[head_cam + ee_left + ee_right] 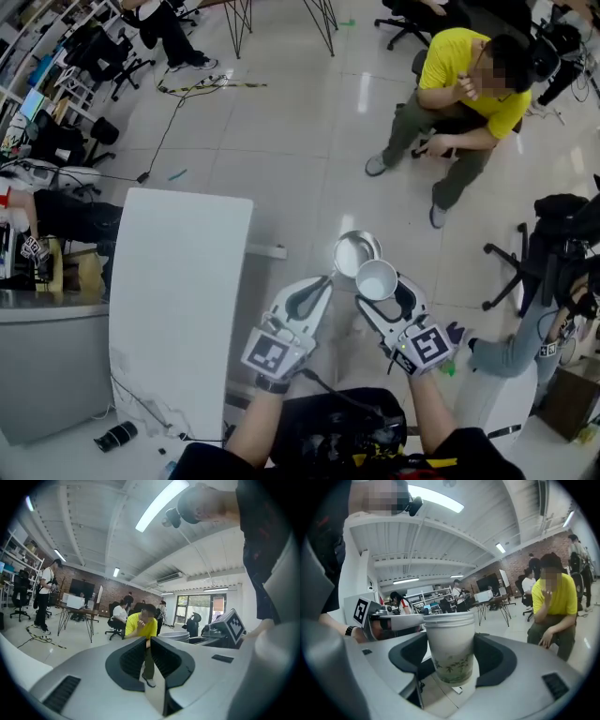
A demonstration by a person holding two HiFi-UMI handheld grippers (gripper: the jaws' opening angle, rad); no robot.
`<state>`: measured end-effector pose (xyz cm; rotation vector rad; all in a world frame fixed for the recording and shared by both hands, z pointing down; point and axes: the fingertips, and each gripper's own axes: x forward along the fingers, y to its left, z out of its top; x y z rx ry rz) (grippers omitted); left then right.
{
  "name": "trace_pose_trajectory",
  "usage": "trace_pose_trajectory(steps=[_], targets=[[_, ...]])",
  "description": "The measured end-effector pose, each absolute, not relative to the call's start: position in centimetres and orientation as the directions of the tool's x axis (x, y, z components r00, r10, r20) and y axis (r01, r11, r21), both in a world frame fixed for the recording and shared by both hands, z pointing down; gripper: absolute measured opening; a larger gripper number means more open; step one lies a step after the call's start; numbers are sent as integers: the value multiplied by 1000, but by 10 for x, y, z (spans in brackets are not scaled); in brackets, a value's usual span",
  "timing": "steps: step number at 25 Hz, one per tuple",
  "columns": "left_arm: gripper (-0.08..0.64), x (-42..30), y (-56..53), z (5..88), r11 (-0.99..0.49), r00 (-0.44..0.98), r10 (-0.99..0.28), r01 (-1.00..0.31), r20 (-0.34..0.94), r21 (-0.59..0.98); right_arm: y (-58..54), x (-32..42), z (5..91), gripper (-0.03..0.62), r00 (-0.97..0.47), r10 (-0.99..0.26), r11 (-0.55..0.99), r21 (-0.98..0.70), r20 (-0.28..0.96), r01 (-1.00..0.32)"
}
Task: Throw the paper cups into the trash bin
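Note:
My right gripper [382,287] is shut on a white paper cup [377,277], held upright at chest height. The right gripper view shows that cup [449,634] with a green leaf print, gripped on both sides by the right gripper [451,645]. A round grey-rimmed container with a pale inside [354,249], which looks like the trash bin on the floor, lies just past the cup. My left gripper [328,278] points at its rim. In its own view the left gripper [150,641] has its jaws almost together with nothing between them.
A white table [178,281] stands at my left. A seated person in a yellow shirt [459,84] is ahead to the right, with a dark office chair [525,262] nearer. Cables [187,86] lie on the tiled floor far left. A white cylinder [497,403] stands low right.

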<state>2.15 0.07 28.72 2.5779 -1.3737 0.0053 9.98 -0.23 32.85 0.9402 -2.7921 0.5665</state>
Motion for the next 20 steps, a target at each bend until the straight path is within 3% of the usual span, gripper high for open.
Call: trace_pose_trajectory(steps=[12,16,20], targets=[[46,-16,-86,477,-513,585,-746,-810,319,285,-95,78,531,321,-718,-565,613,-377,406,-695],[64,-14,-111,559,-471,547,-732,-837,406,280,-133,77,613,321,-715,-563,589,-405,416,-699],[64,-12,-127,643,-394,512,-719,-858,471,330,-142,73,720,322,-697,-510,545,-437,504,-715]])
